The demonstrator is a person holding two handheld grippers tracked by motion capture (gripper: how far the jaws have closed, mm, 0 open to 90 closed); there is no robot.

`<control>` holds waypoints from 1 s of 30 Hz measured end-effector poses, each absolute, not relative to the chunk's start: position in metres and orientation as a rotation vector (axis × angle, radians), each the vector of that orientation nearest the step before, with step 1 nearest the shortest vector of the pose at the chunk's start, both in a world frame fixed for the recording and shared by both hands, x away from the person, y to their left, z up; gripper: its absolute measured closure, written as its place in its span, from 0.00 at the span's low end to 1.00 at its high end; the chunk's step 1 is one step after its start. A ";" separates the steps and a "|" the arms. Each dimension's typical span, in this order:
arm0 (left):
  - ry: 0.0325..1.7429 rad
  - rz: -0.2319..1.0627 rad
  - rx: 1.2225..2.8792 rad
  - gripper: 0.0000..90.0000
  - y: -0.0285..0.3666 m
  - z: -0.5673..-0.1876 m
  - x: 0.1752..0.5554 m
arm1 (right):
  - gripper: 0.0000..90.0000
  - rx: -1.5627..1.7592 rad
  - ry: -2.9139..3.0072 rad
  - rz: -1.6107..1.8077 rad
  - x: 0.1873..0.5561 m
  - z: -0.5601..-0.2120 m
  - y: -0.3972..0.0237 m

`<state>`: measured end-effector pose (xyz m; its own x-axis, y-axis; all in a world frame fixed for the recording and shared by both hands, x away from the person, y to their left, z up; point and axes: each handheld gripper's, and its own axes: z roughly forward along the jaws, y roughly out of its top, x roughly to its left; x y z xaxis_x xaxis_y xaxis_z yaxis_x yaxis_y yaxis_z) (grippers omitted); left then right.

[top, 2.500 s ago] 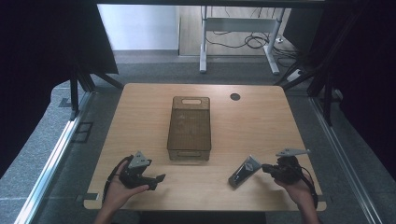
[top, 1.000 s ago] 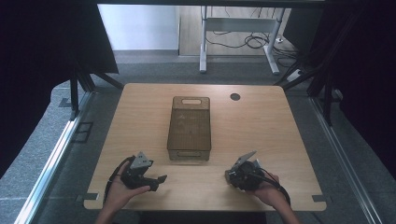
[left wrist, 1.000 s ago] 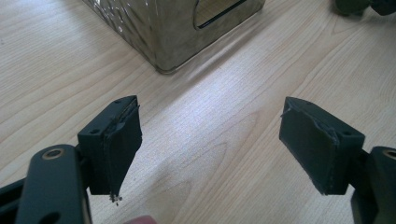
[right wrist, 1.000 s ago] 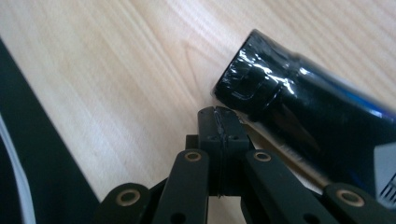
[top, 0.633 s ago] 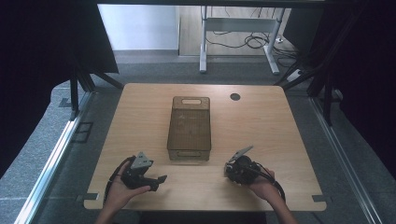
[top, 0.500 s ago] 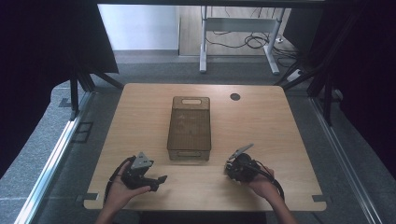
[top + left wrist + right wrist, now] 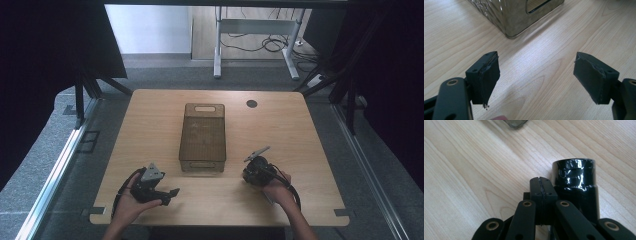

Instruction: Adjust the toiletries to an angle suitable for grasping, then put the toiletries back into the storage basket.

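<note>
A brown see-through box [image 7: 202,136] with slot handles lies mid-table, seemingly upside down. My left gripper [image 7: 171,196] rests in a hand near the front edge, left of the box. In the left gripper view it [image 7: 537,59] is open wide over bare wood, the box's corner [image 7: 511,15] ahead of it. My right gripper [image 7: 251,173] is held just off the box's near right corner. Its jaws [image 7: 541,180] are shut with nothing between them, low over the wood. A glossy black taped cylinder [image 7: 574,173] stands right beside them; whether it belongs to the gripper is unclear.
The light wooden table [image 7: 300,135] has a small black round cap [image 7: 251,103] at the back right. Dark curtains flank the table. A metal frame with cables [image 7: 255,30] stands on the floor behind it.
The right hand has moved its gripper left from the table's right edge to the box's near right corner and turned it. The left gripper has stayed put.
</note>
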<state>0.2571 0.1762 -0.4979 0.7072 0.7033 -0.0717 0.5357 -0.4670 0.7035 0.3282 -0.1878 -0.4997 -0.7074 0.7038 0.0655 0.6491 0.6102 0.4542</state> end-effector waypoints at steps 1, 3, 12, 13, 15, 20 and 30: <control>0.938 0.292 2.186 0.24 0.176 -0.498 0.257 | 1.00 1.145 2.713 0.696 0.330 -0.500 -0.188; 0.937 0.291 2.189 0.24 0.175 -0.499 0.257 | 0.99 1.149 2.708 0.694 0.331 -0.500 -0.189; 0.934 0.295 2.188 0.24 0.175 -0.498 0.257 | 0.88 1.117 2.684 0.788 0.316 -0.487 -0.191; 0.937 0.293 2.187 0.24 0.175 -0.498 0.257 | 0.85 1.109 2.680 0.805 0.315 -0.486 -0.192; 0.934 0.291 2.189 0.24 0.174 -0.499 0.257 | 0.76 1.115 2.664 0.827 0.311 -0.482 -0.195; 0.924 0.291 2.190 0.24 0.174 -0.498 0.257 | 0.58 1.145 2.609 0.810 0.307 -0.474 -0.202; 0.922 0.289 2.188 0.23 0.172 -0.498 0.256 | 0.46 1.264 2.568 0.741 0.306 -0.463 -0.223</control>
